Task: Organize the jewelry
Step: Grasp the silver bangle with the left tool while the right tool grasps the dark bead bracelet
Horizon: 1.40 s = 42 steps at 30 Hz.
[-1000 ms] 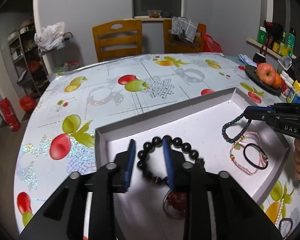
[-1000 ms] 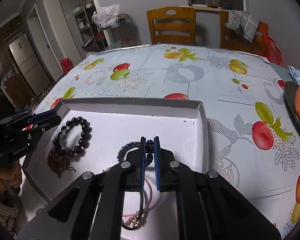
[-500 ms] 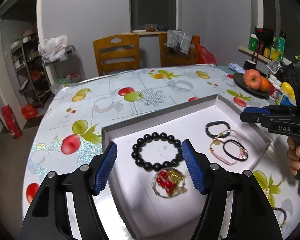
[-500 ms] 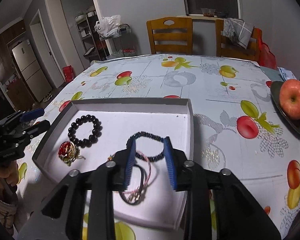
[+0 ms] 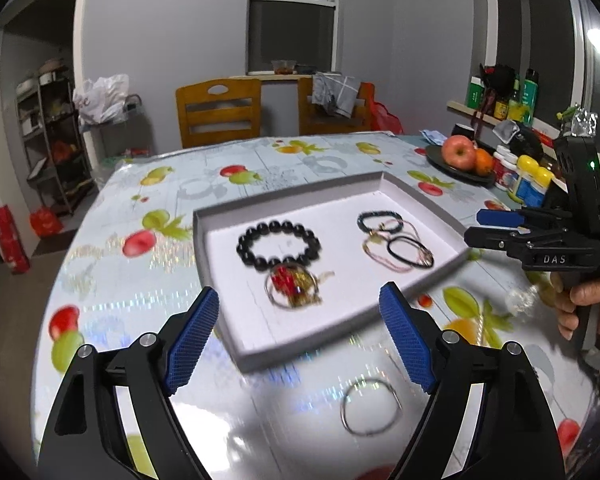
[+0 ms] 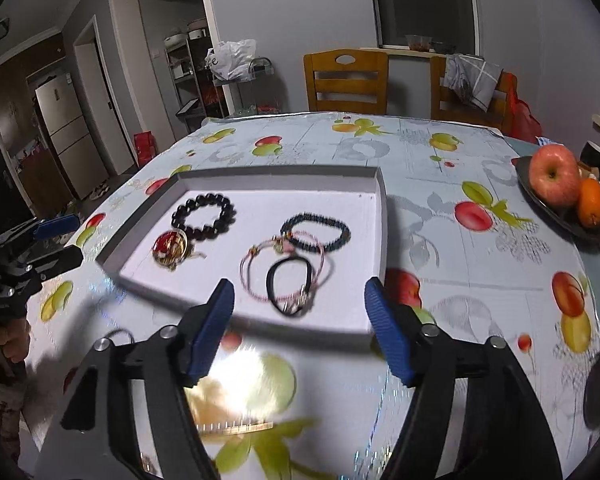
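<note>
1. Sitting inside the shallow white rectangular tray (image 5: 416, 196) on the fruit-patterned bench (image 5: 148, 248) are five pieces already: a black round-bead bracelet (image 5: 278, 245), a red-and-gold charm on a thin ring (image 5: 294, 286), a dark blue-green small-bead bracelet (image 5: 380, 218), a pink cord bracelet (image 6: 286, 270) and a black elastic loop (image 6: 290, 286).
2. Lying outside the tray, on the bench just in front of its near edge, is a thin silver wire hoop (image 5: 370, 406); it is looking like the piece waiting to be sorted, so the task is seeming mostly done but not finished.
3. Showing near the bench's right edge is a blurred string of pale beads (image 5: 482, 326), possibly another item left over, though it is too smeared to be sure.
4. Hovering above the hoop, the left gripper (image 5: 300, 340) is spreading its blue-padded jaws wide and gripping nothing.
5. Hanging over the tray's near edge, the right gripper (image 6: 300, 326) is likewise holding its jaws released and empty.
6. Overlapping one another, the three right-hand pieces are lying tangled, while the two left-hand ones are touching.
</note>
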Motion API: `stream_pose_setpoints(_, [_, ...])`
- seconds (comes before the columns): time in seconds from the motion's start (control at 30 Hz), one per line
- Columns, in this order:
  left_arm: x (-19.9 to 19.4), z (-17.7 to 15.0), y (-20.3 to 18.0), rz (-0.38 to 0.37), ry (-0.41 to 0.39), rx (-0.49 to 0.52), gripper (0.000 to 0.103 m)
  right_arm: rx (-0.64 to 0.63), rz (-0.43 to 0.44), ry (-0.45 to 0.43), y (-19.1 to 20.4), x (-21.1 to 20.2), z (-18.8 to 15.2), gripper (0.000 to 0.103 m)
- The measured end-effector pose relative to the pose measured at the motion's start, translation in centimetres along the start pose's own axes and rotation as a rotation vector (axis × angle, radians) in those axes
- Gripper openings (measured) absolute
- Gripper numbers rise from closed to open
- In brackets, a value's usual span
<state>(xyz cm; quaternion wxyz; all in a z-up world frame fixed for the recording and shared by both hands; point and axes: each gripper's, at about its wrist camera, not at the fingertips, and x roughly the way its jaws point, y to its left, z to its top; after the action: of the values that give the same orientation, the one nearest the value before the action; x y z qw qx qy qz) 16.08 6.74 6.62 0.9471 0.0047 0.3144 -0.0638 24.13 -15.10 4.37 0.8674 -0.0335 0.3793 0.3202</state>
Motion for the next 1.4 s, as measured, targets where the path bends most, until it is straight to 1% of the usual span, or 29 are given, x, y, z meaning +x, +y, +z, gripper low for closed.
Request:
stream_pose_setpoints(0.03, [-0.2,-0.3,0.0,-0.005,0.002,-0.005,0.083,-0.002,-0.002,0.003,0.1,-0.3,-0.4,0.072])
stream_pose_setpoints(0.1, [-0.4,-1.2,-0.2,-0.019,0.018,-0.012,0.083,-0.005,-0.004,0.008,0.2,-0.7,-1.2,0.073])
stream_pose_setpoints(0.23, [-0.7,-2.7,-1.2,-0.028,0.044,0.017,0.083,-0.008,0.003,0.016,0.4,-1.8,-2.6,0.077])
stream_pose_setpoints(0.53, [-0.3,-5.3,-2.6,-0.057,0.111,0.039,0.083,-0.037,0.005,0.053,1.5,-4.2,-6.8,0.078])
stream_pose_setpoints(0.6, [-0.4,-5.6,-2.9,-0.057,0.115,0.042,0.083,-0.045,0.009,0.065,1.7,-4.6,-7.5,0.078])
stream_pose_setpoints(0.73, [-1.1,-6.0,-3.7,-0.078,0.113,0.063,0.083,-0.059,0.020,0.090,2.3,-5.3,-8.9,0.079])
stream_pose_setpoints(0.83, [-1.0,-6.2,-4.6,-0.072,0.125,0.102,0.083,-0.074,0.023,0.112,2.8,-5.5,-9.9,0.079])
stream_pose_setpoints(0.93, [-0.2,-6.1,-4.8,-0.054,0.153,0.114,0.083,-0.093,0.028,0.123,3.5,-5.7,-10.7,0.078])
stream_pose_setpoints(1.0, [0.4,-6.0,-4.7,-0.048,0.177,0.115,0.083,-0.115,0.027,0.133,4.0,-5.6,-10.9,0.073])
stream_pose_setpoints(1.07, [0.9,-5.9,-4.6,-0.046,0.192,0.114,0.083,-0.130,0.027,0.146,4.3,-5.3,-11.1,0.060])
stream_pose_setpoints(1.1, [1.0,-5.8,-4.6,-0.047,0.197,0.114,0.083,-0.137,0.024,0.156,4.5,-5.1,-11.1,0.057])
stream_pose_setpoints(1.13, [1.2,-5.8,-4.6,-0.049,0.201,0.112,0.083,-0.143,0.024,0.165,4.6,-5.0,-11.1,0.050])
stream_pose_setpoints(1.17, [1.3,-5.8,-4.5,-0.052,0.205,0.110,0.083,-0.149,0.025,0.172,4.7,-4.8,-11.2,0.046])
stream_pose_setpoints(1.23, [1.6,-5.6,-4.5,-0.051,0.212,0.108,0.083,-0.166,0.027,0.179,5.0,-4.6,-11.2,0.045])
stream_pose_setpoints(1.3, [1.9,-5.6,-4.5,-0.049,0.217,0.110,0.083,-0.178,0.033,0.179,5.1,-4.5,-11.2,0.038])
stream_pose_setpoints(1.37, [2.3,-5.5,-4.5,-0.049,0.228,0.115,0.083,-0.184,0.038,0.178,5.3,-4.5,-11.2,0.027])
stream_pose_setpoints(1.4, [2.5,-5.6,-4.5,-0.050,0.236,0.117,0.083,-0.187,0.041,0.176,5.3,-4.4,-11.2,0.024])
